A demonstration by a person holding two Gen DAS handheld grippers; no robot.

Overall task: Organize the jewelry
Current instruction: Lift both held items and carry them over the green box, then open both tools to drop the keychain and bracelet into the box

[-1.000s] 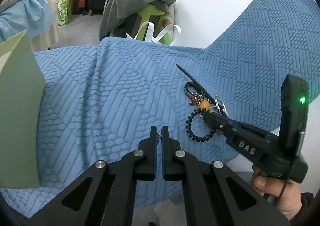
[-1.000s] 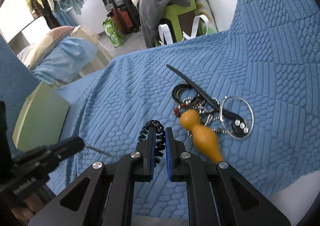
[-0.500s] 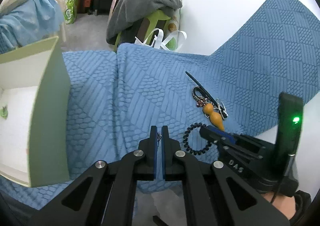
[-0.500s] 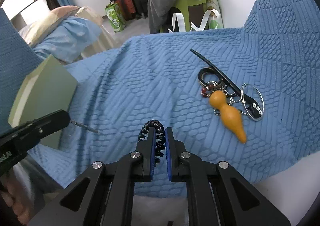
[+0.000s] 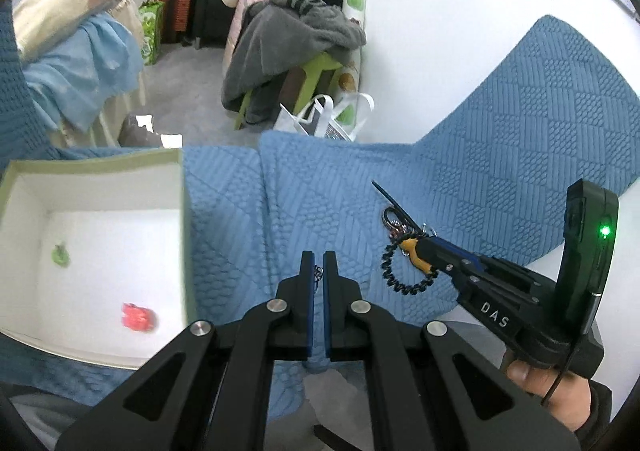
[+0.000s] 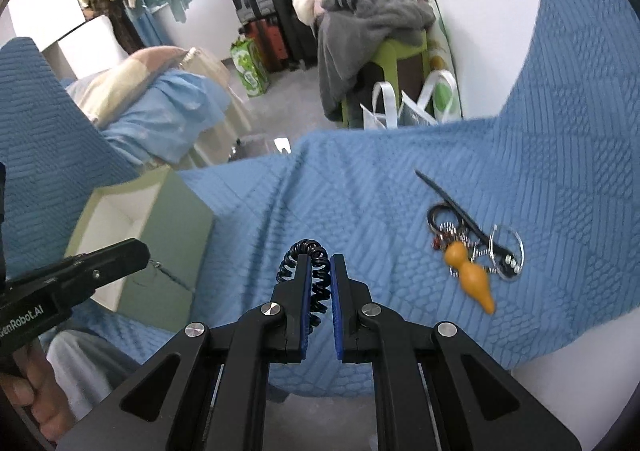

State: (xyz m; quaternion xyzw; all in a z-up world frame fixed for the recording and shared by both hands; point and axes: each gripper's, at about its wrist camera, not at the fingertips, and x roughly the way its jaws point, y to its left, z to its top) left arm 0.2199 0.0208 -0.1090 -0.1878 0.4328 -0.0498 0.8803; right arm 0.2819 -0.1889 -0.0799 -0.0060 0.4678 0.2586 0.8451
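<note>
My left gripper (image 5: pixel 318 257) is shut on a thin silver chain (image 5: pixel 318 273), which dangles from its tip in the right wrist view (image 6: pixel 170 273). My right gripper (image 6: pixel 320 263) is shut on a black spiral coil band (image 6: pixel 316 275), held above the blue cloth (image 6: pixel 360 191). An open pale green box (image 5: pixel 185 227) with a white inside stands at the left. It holds a small green piece (image 5: pixel 60 254) and a red piece (image 5: pixel 138 317). An orange gourd pendant (image 6: pixel 470 277), a black hair stick (image 6: pixel 452 203), a wire hoop (image 6: pixel 518 247) and small rings lie together on the cloth at the right.
The blue cloth drapes over a white table and rises up the wall (image 5: pixel 540 123) at the right. Beyond the table's far edge are a green stool piled with clothes (image 6: pixel 372 23), white bags (image 5: pixel 324 119), suitcases and a bed with a blue blanket (image 5: pixel 80 63).
Both grippers have risen and drawn back, each still gripping its piece. The coil band has come off the cloth, away from the pile. The box's inside has come into the left wrist view.
</note>
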